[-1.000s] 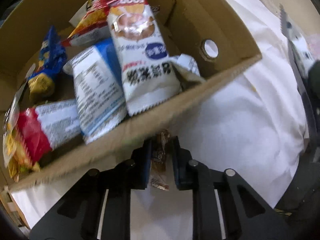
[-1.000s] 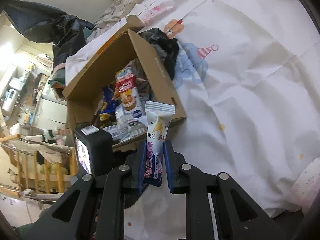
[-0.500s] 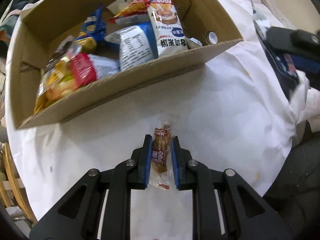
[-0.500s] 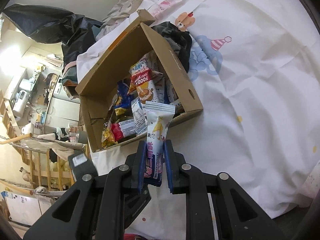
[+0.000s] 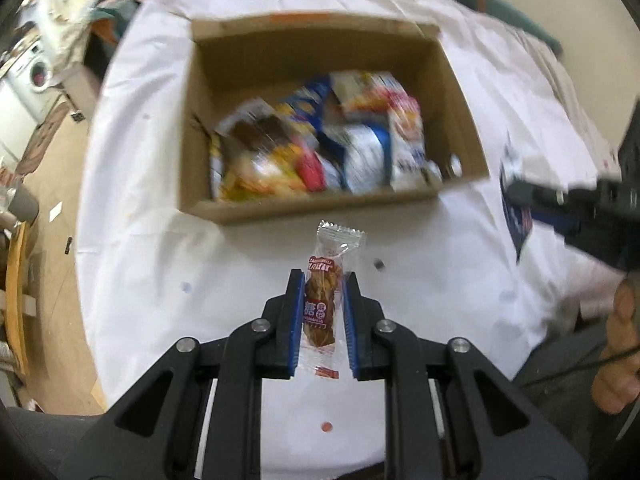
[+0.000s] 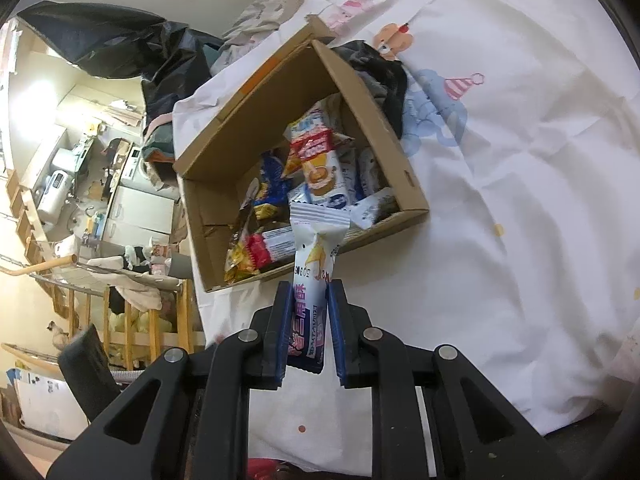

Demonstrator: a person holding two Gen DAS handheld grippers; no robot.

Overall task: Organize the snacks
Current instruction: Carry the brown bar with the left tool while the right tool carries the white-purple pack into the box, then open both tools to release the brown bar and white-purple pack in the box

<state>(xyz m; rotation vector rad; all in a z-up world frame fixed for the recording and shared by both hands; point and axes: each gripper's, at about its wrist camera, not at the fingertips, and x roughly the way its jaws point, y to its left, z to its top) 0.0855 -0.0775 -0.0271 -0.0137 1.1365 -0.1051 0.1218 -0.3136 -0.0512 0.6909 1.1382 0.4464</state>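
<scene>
**Two snacks held clear of the box**

A clear-wrapped brown snack (image 5: 322,304) is clamped in the left gripper (image 5: 322,300), a white wafer packet (image 6: 314,280) in the right gripper (image 6: 308,320). Both are held above the white sheet (image 6: 500,220), near the cardboard box (image 5: 320,210) of snacks, probably for sorting.

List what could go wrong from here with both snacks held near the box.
1. The left hand-held gripper pinches the brown snack by its lower half; it might slip or get crushed.
2. The right hand-held gripper holds the white packet low, so its floppy top may snag the box rim.
3. The box looks crowded; packets could spill.
</scene>
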